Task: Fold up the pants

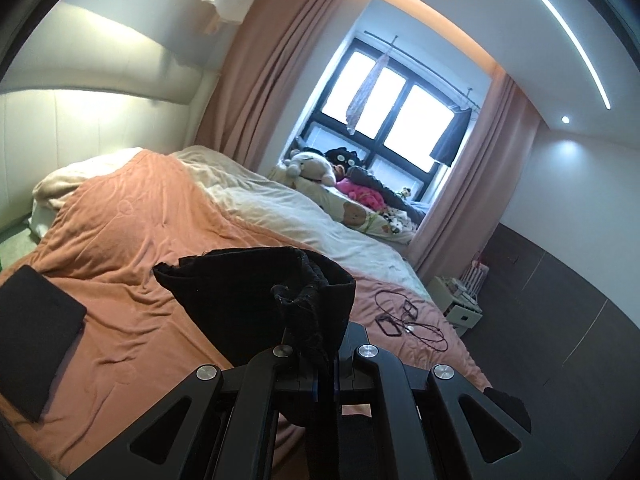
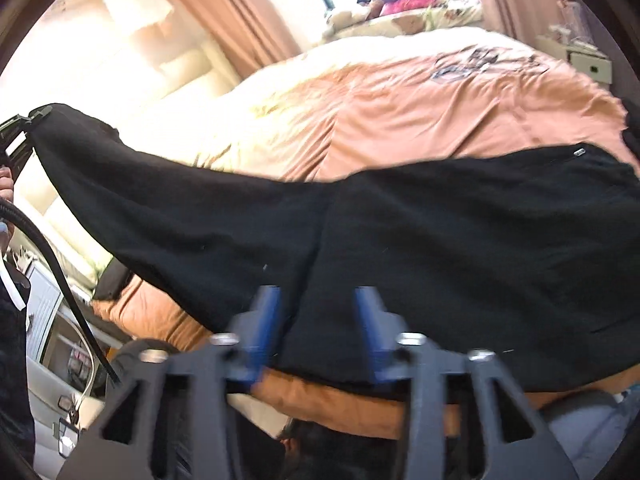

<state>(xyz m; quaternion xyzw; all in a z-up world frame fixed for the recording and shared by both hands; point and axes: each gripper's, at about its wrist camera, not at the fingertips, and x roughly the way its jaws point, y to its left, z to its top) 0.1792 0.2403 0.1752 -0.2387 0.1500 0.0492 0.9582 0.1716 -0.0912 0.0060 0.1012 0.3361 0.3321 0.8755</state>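
Observation:
The black pants hang bunched from my left gripper, which is shut on a gathered edge of the cloth; the fabric hides its fingertips. In the right wrist view the pants stretch in a long band above the bed, from my left gripper at the far left down to the right edge. My right gripper stands open. Its blue fingers are apart in front of the lower edge of the cloth, with no pad pressing on it.
An orange blanket covers the bed under the pants. A flat black item lies at its left edge; cables and small dark things lie on its right part. Stuffed toys sit by the window, a white bedside unit beyond.

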